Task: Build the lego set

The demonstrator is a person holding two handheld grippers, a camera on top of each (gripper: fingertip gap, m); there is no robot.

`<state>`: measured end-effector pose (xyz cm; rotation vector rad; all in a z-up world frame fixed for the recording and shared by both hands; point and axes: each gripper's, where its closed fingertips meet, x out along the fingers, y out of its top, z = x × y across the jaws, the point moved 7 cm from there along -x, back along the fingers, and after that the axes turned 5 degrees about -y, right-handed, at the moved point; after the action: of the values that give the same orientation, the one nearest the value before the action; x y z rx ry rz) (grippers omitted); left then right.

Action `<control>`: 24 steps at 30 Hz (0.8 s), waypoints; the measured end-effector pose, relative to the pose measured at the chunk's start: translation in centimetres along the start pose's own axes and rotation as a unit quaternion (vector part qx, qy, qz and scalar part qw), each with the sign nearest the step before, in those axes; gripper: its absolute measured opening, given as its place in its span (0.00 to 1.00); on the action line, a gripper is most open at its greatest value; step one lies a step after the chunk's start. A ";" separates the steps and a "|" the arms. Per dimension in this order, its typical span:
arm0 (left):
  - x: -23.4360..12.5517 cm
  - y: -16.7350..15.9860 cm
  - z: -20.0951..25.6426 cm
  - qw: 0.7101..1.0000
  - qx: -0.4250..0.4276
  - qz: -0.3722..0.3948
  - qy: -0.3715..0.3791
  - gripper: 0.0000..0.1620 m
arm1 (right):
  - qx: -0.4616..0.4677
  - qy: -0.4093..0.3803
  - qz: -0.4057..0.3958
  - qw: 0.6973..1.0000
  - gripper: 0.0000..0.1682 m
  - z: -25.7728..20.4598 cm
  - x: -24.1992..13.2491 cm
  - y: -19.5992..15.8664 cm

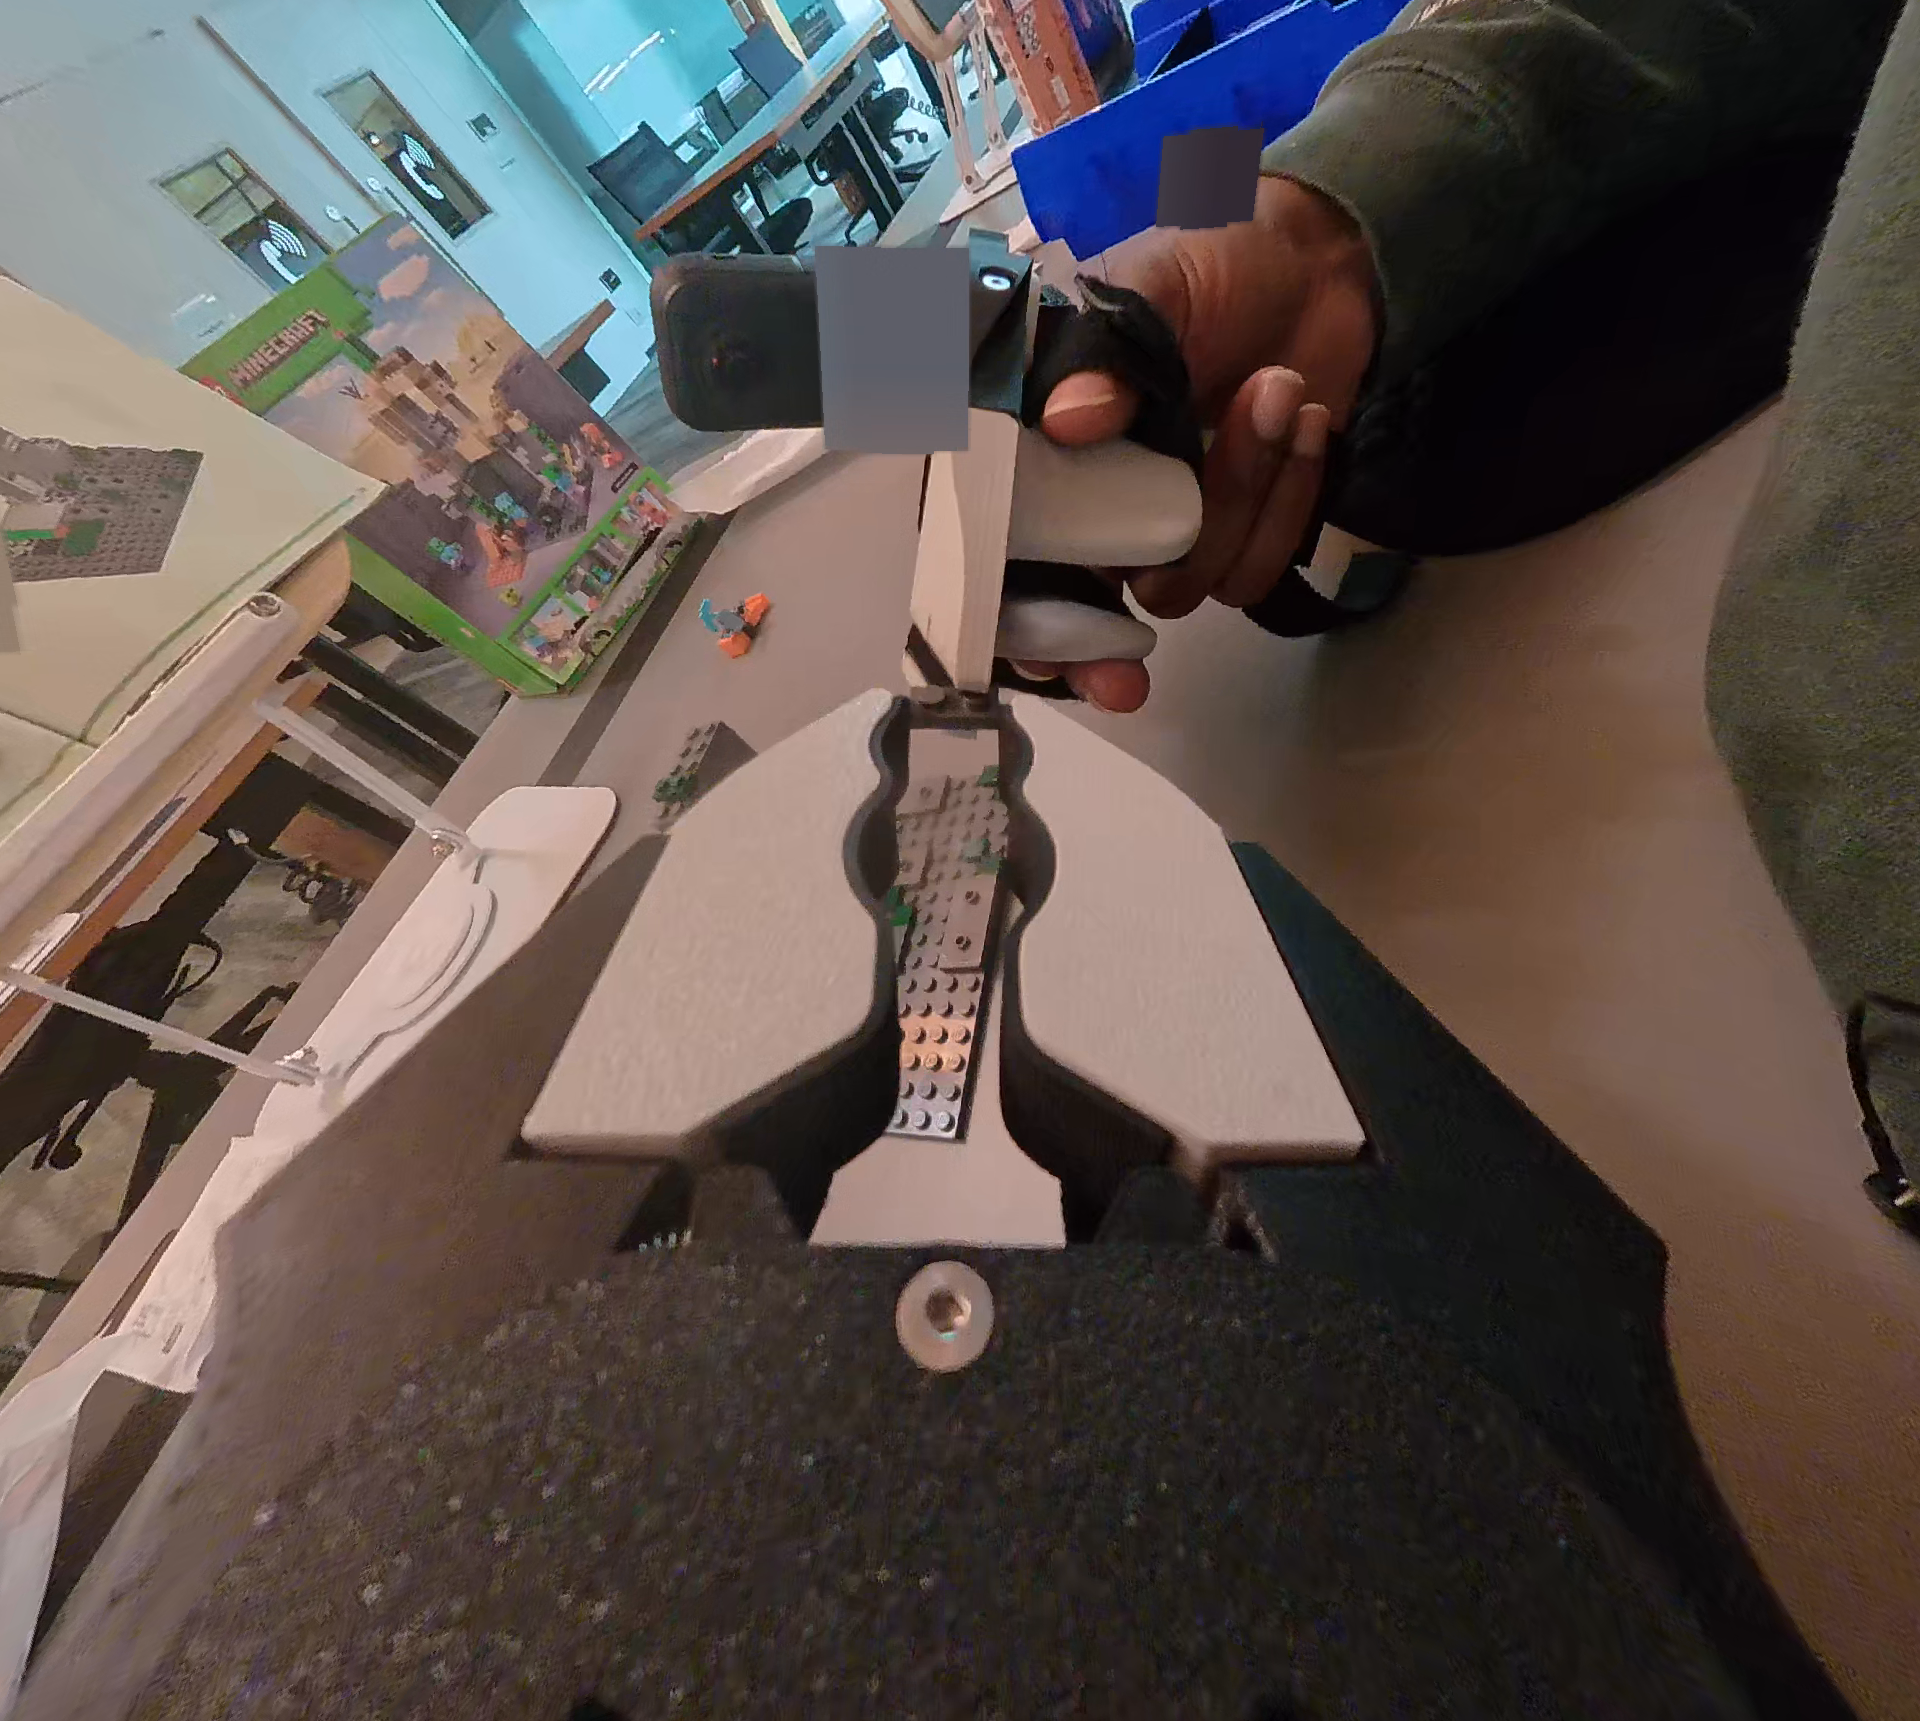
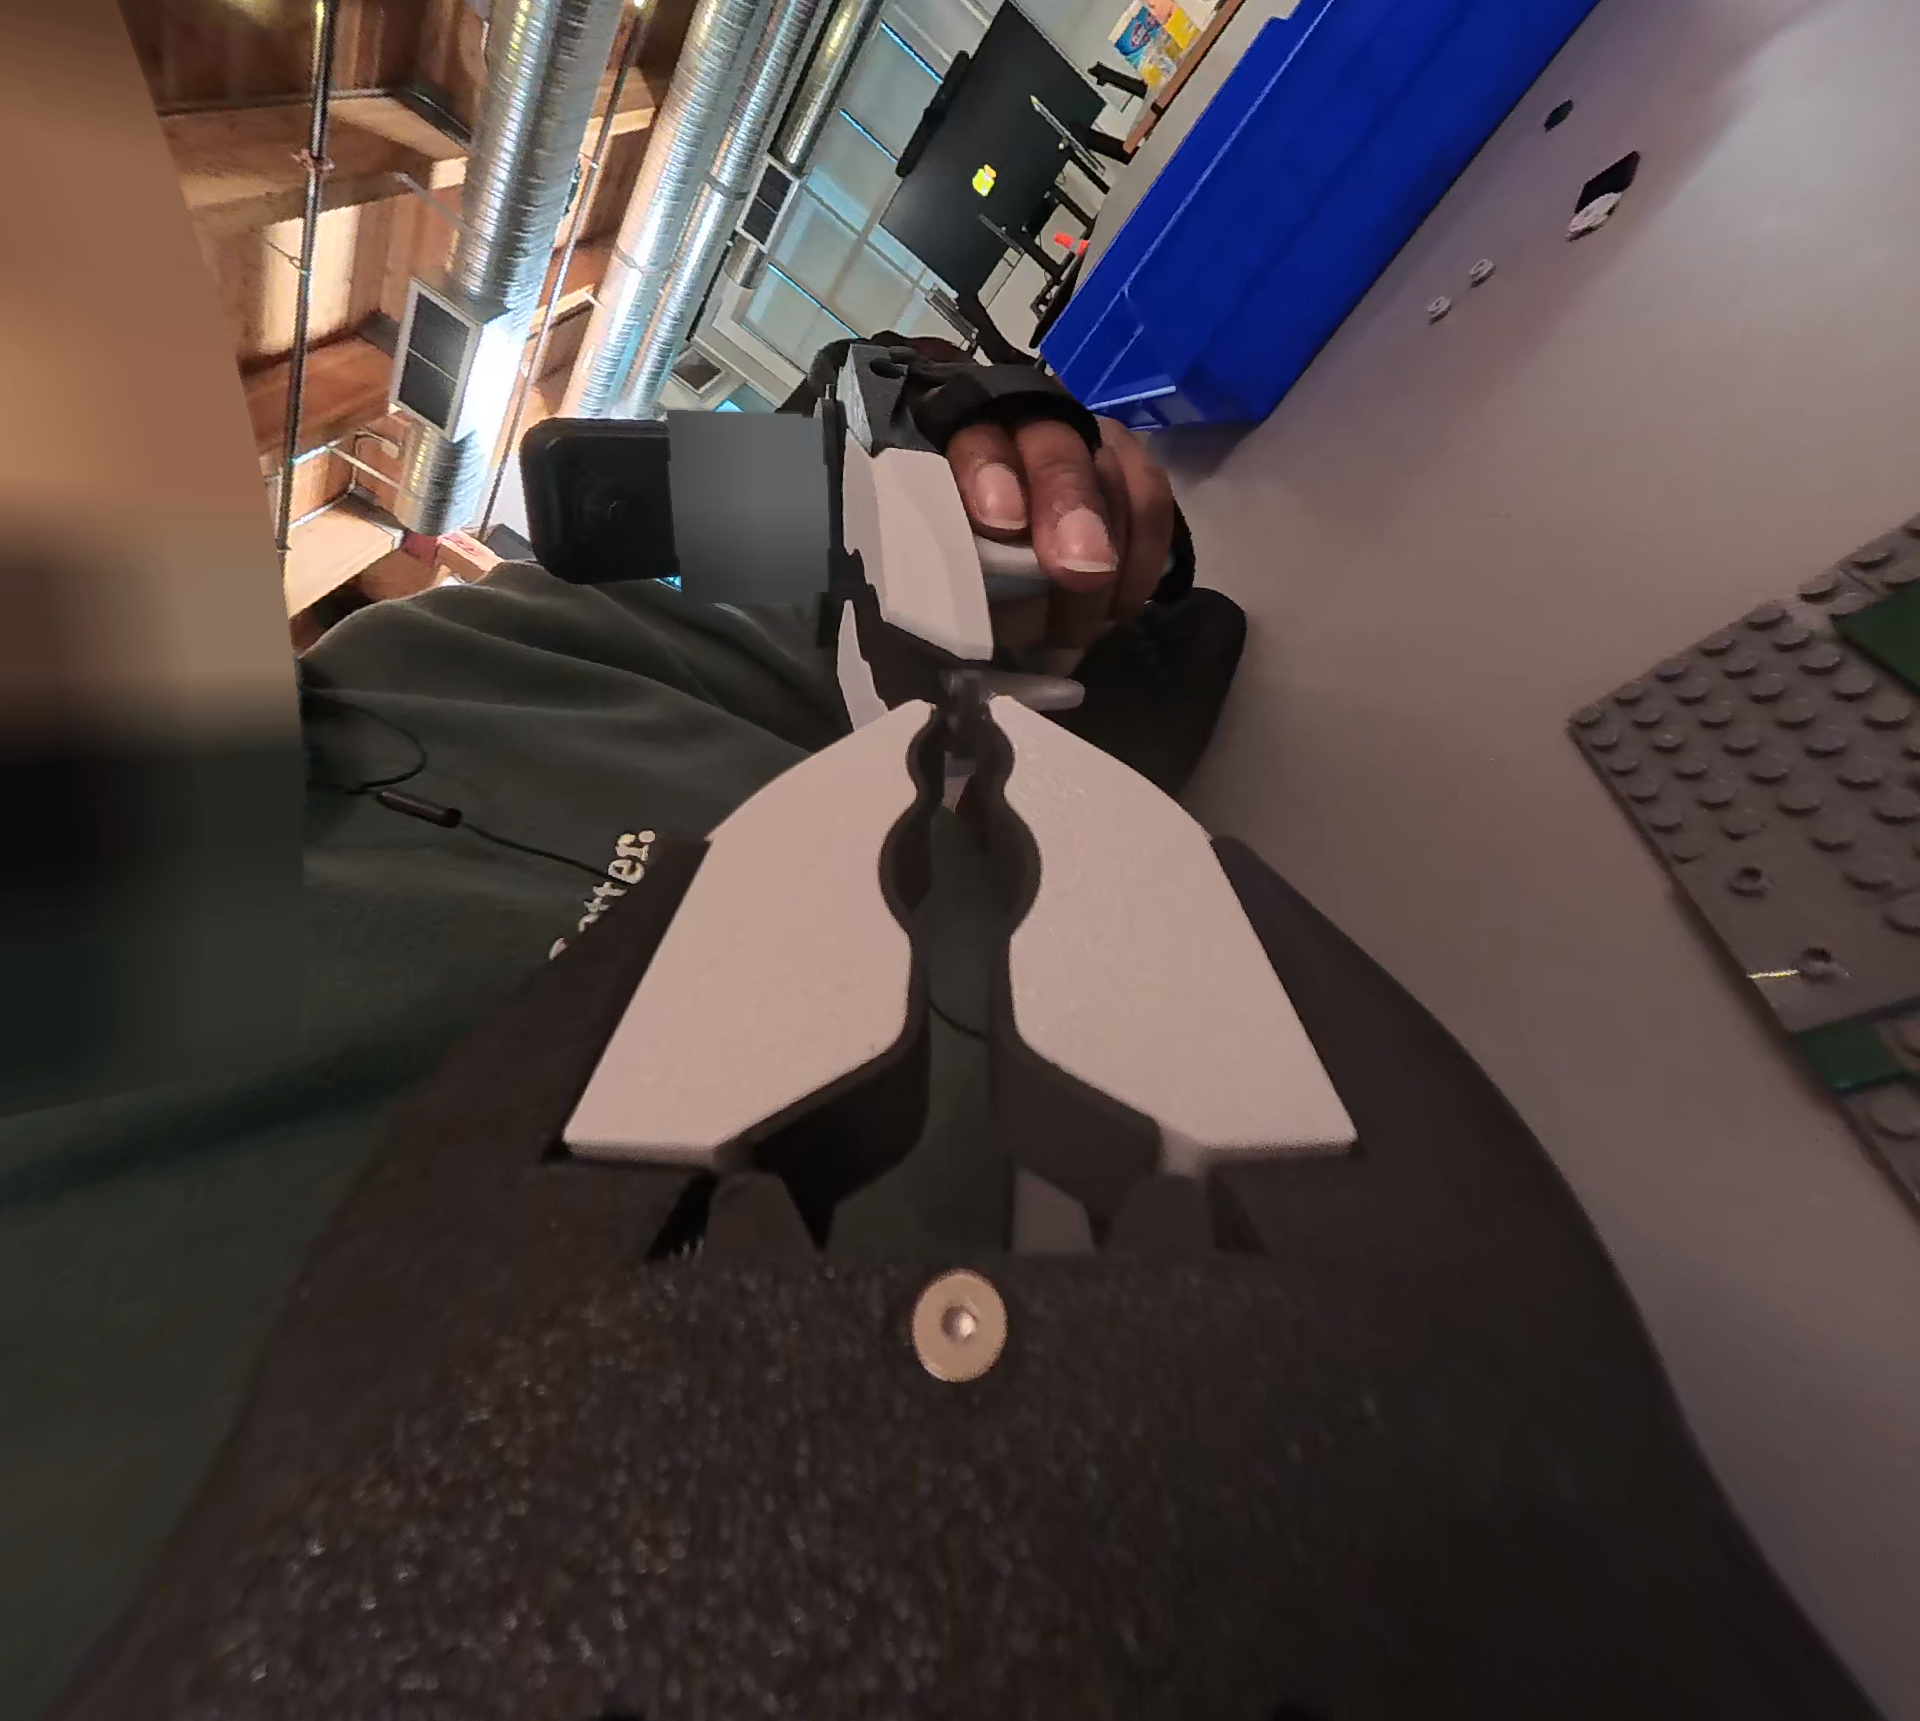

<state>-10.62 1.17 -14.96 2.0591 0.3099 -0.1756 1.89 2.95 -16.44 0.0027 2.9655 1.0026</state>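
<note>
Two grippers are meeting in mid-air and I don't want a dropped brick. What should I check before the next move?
1. Right gripper jaws closed on the small dark piece: ok.
2. Left gripper also gripping that piece: cannot tell.
3. The two grippers meet tip to tip: ok.
4. Grey baseplate lying flat on the table: ok.
5. Piece's orientation for pressing on: cannot tell.

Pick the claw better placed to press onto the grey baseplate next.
Left, probably: left claw points straight along the baseplate, while right claw sees it off at its frame edge.
</note>
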 end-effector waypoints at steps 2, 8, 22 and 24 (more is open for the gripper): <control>0.0 0.0 0.0 1.000 -0.001 -0.003 -0.001 0.09 | 0.000 -0.003 0.001 1.000 0.03 0.1 0.0 0.0; 0.2 -0.2 -0.2 1.000 -0.008 -0.013 -0.006 0.09 | -0.006 -0.014 0.004 1.000 0.03 0.2 0.0 -0.1; 4.4 -3.3 -9.3 0.978 -0.167 -0.036 -0.116 0.09 | -0.176 -0.197 0.047 0.963 0.11 2.7 -6.5 2.9; 5.6 -4.5 -10.8 0.974 -0.180 -0.054 -0.127 0.09 | -0.188 -0.211 0.045 0.958 0.11 2.8 -7.1 2.9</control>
<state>-6.61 13.55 -14.89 1.6404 0.2714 -0.4154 9.04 6.93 -16.87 0.3095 2.3774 1.3624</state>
